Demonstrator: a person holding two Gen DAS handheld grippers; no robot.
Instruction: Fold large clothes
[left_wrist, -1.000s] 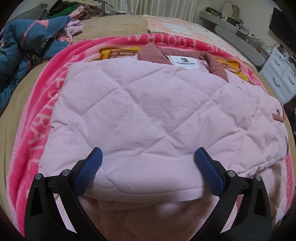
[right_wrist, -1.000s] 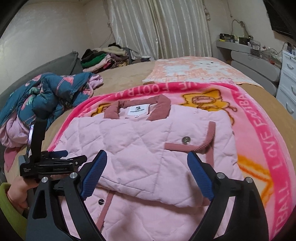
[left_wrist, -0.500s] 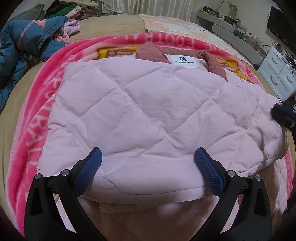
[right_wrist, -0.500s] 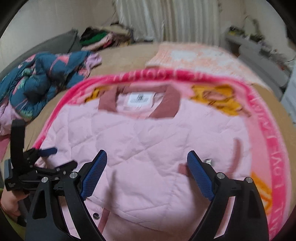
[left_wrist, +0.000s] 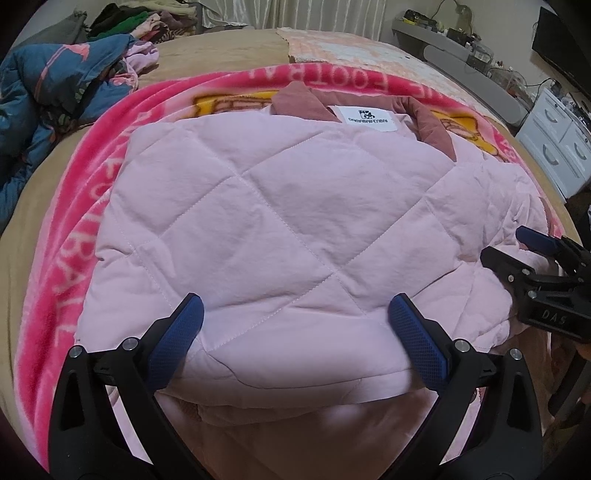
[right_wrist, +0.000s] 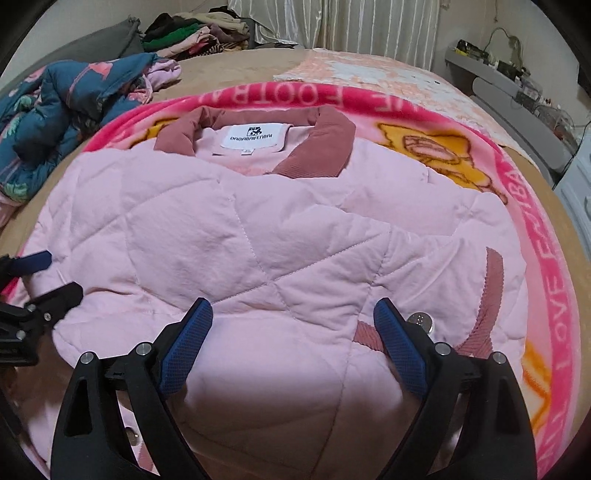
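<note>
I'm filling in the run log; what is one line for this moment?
stage: mid-fold | jacket: folded on blanket | left gripper: open, at near edge | right gripper: open, over jacket

Home bedroom. Bed (right_wrist: 236, 70) with pink fleece blanket (right_wrist: 546, 280); curtains (right_wrist: 373, 26). White drawer unit (left_wrist: 557, 147), clothes pile (right_wrist: 192, 31).

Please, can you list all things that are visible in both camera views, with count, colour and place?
quilted jacket: one, pale pink with a dusty-rose collar, folded on the blanket
blanket: one, bright pink with white letters, spread under the jacket
blue garment: one, dark blue with pink pattern, crumpled on the bed's left side
clothes pile: one, mixed colours, far end of the bed
peach blanket: one, beyond the pink blanket
drawers: one, white, far right
left gripper: black, blue pads, open over the jacket's near edge
right gripper: same colours, open over the jacket
</note>
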